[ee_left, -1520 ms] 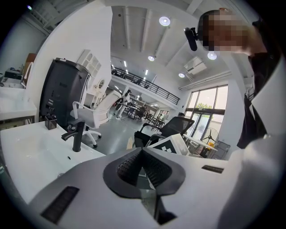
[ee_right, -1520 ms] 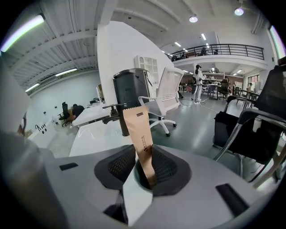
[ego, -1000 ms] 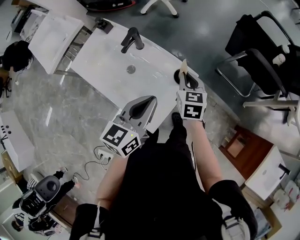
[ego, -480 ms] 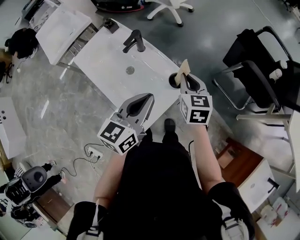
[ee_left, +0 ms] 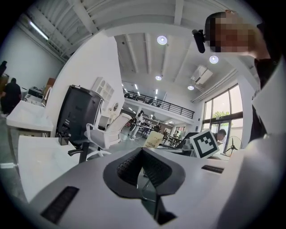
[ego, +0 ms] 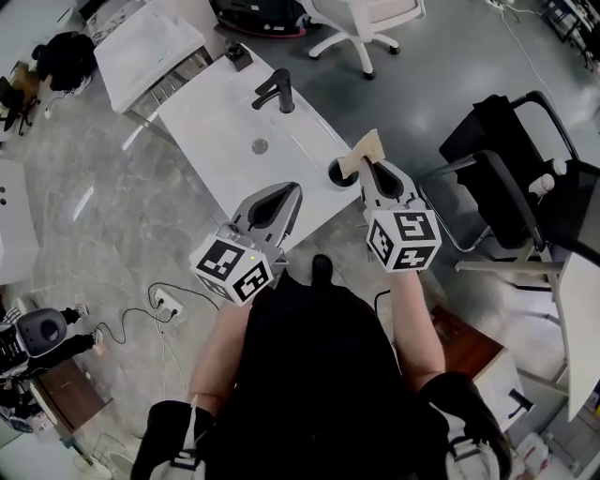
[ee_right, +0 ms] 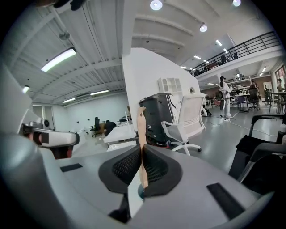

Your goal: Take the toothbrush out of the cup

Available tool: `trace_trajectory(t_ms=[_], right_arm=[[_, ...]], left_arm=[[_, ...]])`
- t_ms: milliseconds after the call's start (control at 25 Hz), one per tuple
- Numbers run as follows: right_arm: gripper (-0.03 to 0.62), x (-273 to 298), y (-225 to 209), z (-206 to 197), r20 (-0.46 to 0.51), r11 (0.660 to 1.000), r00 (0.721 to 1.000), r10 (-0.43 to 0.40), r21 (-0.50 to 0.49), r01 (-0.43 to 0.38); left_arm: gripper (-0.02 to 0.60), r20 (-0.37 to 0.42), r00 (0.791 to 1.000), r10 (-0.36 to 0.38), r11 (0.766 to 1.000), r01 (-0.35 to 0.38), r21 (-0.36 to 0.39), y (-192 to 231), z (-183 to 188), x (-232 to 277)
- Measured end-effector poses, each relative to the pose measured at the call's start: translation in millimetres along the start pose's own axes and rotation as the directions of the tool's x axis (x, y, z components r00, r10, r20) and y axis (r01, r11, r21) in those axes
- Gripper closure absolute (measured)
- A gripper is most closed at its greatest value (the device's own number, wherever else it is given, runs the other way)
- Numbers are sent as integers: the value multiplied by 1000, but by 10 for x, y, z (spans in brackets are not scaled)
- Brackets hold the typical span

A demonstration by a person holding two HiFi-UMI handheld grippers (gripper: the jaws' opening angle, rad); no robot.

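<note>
Jaws of the right gripper (ego: 373,169) (ee_right: 142,157) are closing tight on the toothbrush (ego: 365,148) (ee_right: 141,127), pads pressing both of its flat sides. It is a thin tan strip, held upright and edge-on in the right gripper view, sticking out well above the jaws. In the head view the toothbrush slants over the cup (ego: 338,174), lower end toward the cup mouth. Cannot tell if that end is clear of the rim.

Cup is dark and round and sits at the table (ego: 220,117) edge, just ahead of the right gripper. Left gripper (ego: 280,195) (ee_left: 142,153) is left of the cup at the table's near edge, jaws clenched together with nothing between them, not touching cup or toothbrush.

Round drain (ego: 260,146) is on the white tabletop, up-left of the cup. Black faucet (ego: 274,90) stands farther the same way, past the drain. White office chair (ego: 364,21) is on the floor beyond the cup, past the table's far edge. Black chair (ego: 502,173) stands to the right of the cup, off the table. Power strip with cables (ego: 165,302) lies on the floor, well down-left of the cup.
</note>
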State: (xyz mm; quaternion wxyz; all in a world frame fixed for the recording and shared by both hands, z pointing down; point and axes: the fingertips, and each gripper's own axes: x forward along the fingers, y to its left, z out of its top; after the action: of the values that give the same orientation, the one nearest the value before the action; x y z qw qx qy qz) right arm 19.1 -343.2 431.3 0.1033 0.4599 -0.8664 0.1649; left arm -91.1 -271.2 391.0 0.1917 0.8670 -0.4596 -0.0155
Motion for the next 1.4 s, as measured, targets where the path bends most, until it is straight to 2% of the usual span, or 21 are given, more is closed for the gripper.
trace_trajectory(t_ms=[160,360,800,1400], right_arm=[[557,-166,134,169,55,996,995,84,-10,-83],[559,-342,275,312,104,989,983,150,-32,-148],[562,-509,565,285,117,958,952,284,-83,-276],[563,-587,714,268,123,943,937,328,-97,-318]], left_arm=[[568,31,999,23,1000,-23,13,-79,55,-10],[568,48,998,48,998,-49,28,-145,86,-43],[568,58,993,104,994,-106,17,-140,27,-170],[568,63,992,112,993,-114,21,-146,15,-262]])
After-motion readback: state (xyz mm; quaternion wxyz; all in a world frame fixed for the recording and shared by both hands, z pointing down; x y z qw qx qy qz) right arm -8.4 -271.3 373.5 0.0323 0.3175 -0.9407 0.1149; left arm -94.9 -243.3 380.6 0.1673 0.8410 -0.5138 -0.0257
